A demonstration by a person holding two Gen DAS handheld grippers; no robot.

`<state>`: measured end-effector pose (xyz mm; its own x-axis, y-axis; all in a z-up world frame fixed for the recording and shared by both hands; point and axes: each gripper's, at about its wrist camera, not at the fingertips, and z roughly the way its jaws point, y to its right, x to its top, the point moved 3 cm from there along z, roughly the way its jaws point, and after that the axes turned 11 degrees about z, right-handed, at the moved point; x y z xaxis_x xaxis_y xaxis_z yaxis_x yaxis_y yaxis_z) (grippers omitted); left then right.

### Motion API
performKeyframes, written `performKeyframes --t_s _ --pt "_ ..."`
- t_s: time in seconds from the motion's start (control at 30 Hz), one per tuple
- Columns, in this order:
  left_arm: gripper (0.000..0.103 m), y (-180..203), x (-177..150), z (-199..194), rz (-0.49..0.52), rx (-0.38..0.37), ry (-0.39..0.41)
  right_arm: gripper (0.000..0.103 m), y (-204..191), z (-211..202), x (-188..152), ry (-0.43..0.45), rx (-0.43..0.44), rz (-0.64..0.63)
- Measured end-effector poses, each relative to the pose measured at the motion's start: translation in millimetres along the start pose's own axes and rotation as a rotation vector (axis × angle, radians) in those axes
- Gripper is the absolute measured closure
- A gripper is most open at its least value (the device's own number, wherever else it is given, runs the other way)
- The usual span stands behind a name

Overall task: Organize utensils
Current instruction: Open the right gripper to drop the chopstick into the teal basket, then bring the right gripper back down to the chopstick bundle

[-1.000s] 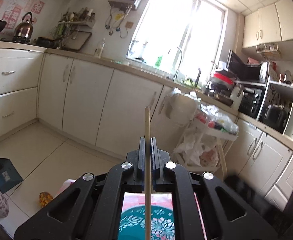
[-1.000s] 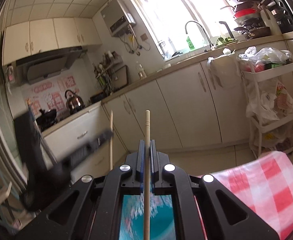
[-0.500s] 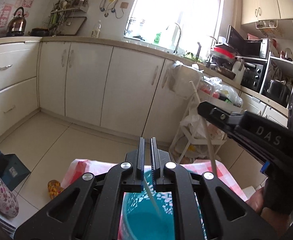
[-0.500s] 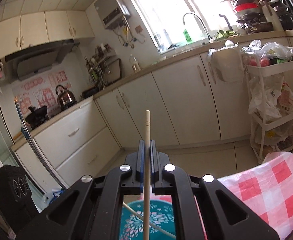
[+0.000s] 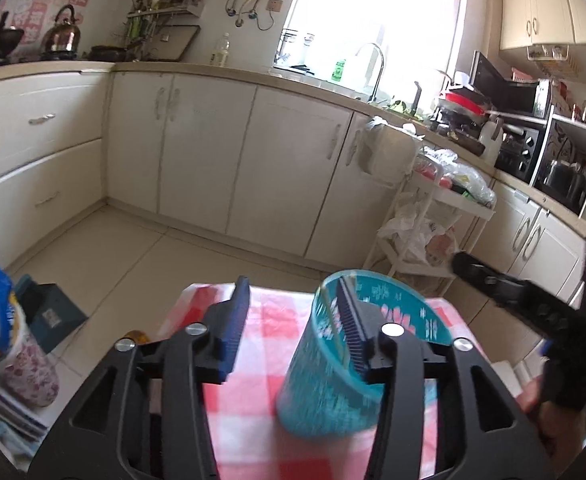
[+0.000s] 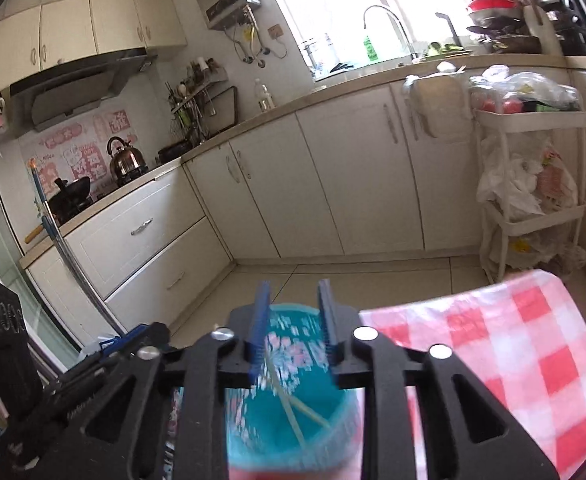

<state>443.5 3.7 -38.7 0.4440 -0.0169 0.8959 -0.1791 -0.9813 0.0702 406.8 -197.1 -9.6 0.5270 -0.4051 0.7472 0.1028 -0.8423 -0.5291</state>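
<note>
Now, in the left view, my left gripper [image 5: 293,322] is opening, nothing between its fingers; the teal cup [image 5: 345,360] is standing on the checked cloth [image 5: 269,320], its near rim lying behind my right-hand finger. In the right view, my right gripper [image 6: 293,320] is opening too, and two chopsticks [image 6: 293,412] are lying loose inside the cup. They look light, stiff, slick; I'd be pinching them mid-shaft.

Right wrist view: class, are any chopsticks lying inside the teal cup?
Yes. Two pale chopsticks lie crossed inside the teal cup, below the right tongs, whose jaws are opening.
</note>
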Motion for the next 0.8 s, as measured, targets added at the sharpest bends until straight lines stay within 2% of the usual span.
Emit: performKeyframes --t_s 0.13,0.37,0.63,0.8 --pt "0.044 12.0 -22.4 -34.7 0.049 0.052 -0.035 0.066 11.2 -39.9 -29.6 -0.031 -0.042 -0.009" --pt "0.035 35.5 -53.8 -91.1 0.105 0.074 -0.069 0.062 21.4 -109.8 -93.7 -0.080 -0.108 -0.004" --pt "0.025 60.2 -67.9 -148.7 0.154 0.076 -0.058 0.058 -0.7 -160.8 -127.8 -0.076 -0.121 -0.044" --pt "0.024 66.9 -72.4 -177.7 0.168 0.075 -0.051 0.057 -7.7 -183.9 -138.1 -0.071 -0.120 -0.045"
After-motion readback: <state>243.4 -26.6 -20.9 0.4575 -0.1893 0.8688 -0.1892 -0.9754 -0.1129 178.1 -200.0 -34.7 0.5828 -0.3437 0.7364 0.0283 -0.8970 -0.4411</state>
